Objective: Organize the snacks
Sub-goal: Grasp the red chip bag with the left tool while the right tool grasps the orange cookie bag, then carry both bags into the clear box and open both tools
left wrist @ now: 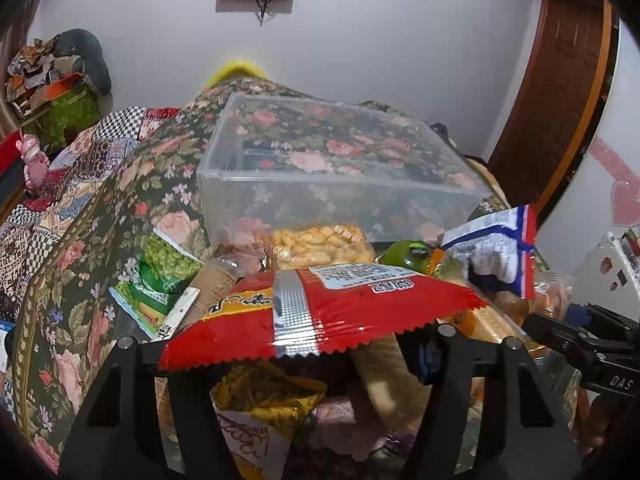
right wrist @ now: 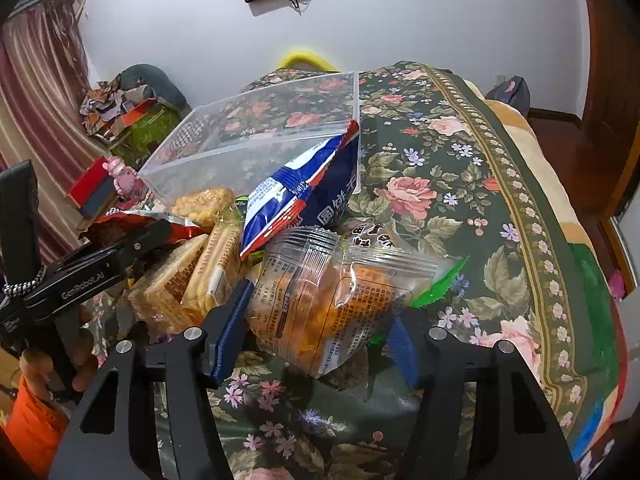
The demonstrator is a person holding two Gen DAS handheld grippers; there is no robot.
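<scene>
A clear plastic bin (left wrist: 336,184) stands empty on the floral cloth (left wrist: 132,200), behind a heap of snack packs. My left gripper (left wrist: 296,348) is shut on a red snack bag (left wrist: 320,312), held above the heap; its fingertips are hidden under the bag. My right gripper (right wrist: 316,328) has its blue pads (right wrist: 230,320) closed on a clear bag of orange snacks (right wrist: 336,300). A blue, white and red bag (right wrist: 304,192) leans on the bin (right wrist: 256,132). Cracker packs (right wrist: 196,276) lie to the left of it.
A green bag (left wrist: 160,276), a clear bag of pale snacks (left wrist: 320,244) and a yellow bag (left wrist: 264,404) lie in the heap. The left gripper's body (right wrist: 80,276) shows at the left of the right wrist view. A pink toy (left wrist: 34,156) stands at the far left.
</scene>
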